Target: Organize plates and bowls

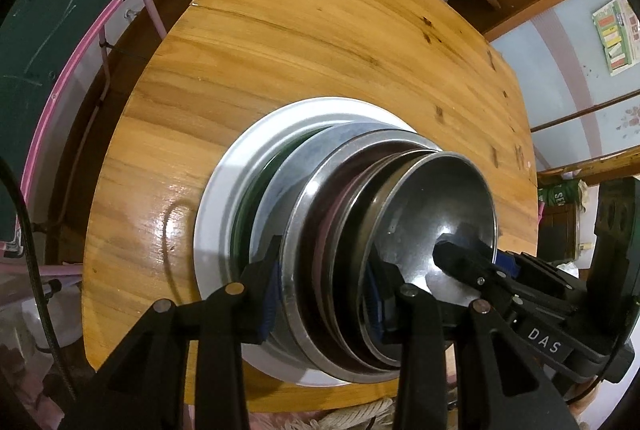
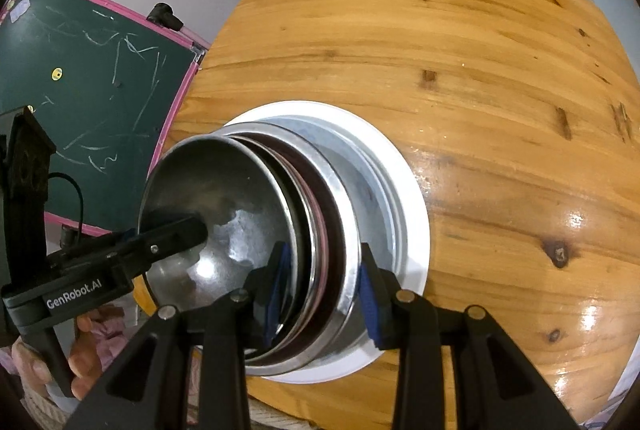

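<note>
Left gripper (image 1: 326,294): jaws spread wide around the near rims of the nested stack, one blue pad outside the wide steel bowl (image 1: 296,242), the other inside against the top steel bowl (image 1: 436,206); pads look to be on the rims, so it reads as clamped on the stack, though firm contact is hard to confirm; its other appearance, in the right wrist view, shows a finger reaching into the top bowl's hollow.

Right gripper (image 2: 322,282): same pattern from the opposite side, blue pads straddling several rims at the stack's near edge, one pad inside the top bowl, one outside the wide steel rim; judged gripping the stack.

Stack: top steel bowl inside a dark brownish dish (image 1: 340,198), inside the wide steel bowl, then a grey-blue bowl (image 1: 276,174) with a green edge under it, all seated on a white plate (image 1: 224,190); the plate rests on the wooden table (image 1: 304,42), near its front edge.

Progress, judged: nesting looks essentially done, everything visible is in one pile, no loose dish on the tabletop; left, probably: squaring the slightly off-centre rims or shifting the whole pile; whether more dishes wait outside view, cannot tell.

Surroundings: green chalkboard with pink frame (image 2: 92,70) beside the table.
</note>
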`<state>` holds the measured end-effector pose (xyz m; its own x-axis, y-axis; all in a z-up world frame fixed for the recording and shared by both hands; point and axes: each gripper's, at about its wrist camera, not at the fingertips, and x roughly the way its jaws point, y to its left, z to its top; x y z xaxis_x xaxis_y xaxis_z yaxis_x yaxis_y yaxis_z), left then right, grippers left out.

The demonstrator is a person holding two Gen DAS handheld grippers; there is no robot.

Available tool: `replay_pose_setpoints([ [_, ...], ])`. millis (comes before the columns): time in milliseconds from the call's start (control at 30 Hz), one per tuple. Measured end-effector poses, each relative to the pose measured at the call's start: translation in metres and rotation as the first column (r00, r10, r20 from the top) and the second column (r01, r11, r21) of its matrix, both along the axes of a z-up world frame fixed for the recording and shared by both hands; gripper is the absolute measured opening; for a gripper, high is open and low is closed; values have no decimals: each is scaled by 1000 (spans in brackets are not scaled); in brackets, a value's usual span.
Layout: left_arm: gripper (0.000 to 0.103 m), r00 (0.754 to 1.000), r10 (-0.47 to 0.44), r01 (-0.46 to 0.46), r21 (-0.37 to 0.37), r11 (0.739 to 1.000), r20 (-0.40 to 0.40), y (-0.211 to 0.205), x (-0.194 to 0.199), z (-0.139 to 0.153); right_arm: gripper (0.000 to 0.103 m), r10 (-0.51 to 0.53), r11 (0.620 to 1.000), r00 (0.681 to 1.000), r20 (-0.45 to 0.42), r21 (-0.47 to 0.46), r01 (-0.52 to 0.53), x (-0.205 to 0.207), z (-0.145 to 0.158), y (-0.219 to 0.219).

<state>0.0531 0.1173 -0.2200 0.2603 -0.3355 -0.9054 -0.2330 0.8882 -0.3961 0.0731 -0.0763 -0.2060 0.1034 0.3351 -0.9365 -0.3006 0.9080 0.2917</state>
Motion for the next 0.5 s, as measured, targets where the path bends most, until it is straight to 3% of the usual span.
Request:
replay_pose_setpoints([
  [67, 38, 1000, -2, 2, 10, 1000, 2, -1, 1, 1, 35, 11, 1000, 1000, 6, -5, -11, 0, 0, 1],
  [200, 60, 997, -1, -4, 72, 997, 72, -3, -1, 18, 35, 38, 999, 998, 58, -41, -36, -5, 6, 4],
  [300, 70, 992, -1, -14, 113, 993, 124, -5, -4, 35, 36, 48, 998, 994, 100, -46, -44, -10, 15, 0],
  [500, 78, 981, -39, 9, 155, 988, 189, -18, -8, 62, 45, 43, 999, 981, 187, -31, -38, -26, 40, -18],
])
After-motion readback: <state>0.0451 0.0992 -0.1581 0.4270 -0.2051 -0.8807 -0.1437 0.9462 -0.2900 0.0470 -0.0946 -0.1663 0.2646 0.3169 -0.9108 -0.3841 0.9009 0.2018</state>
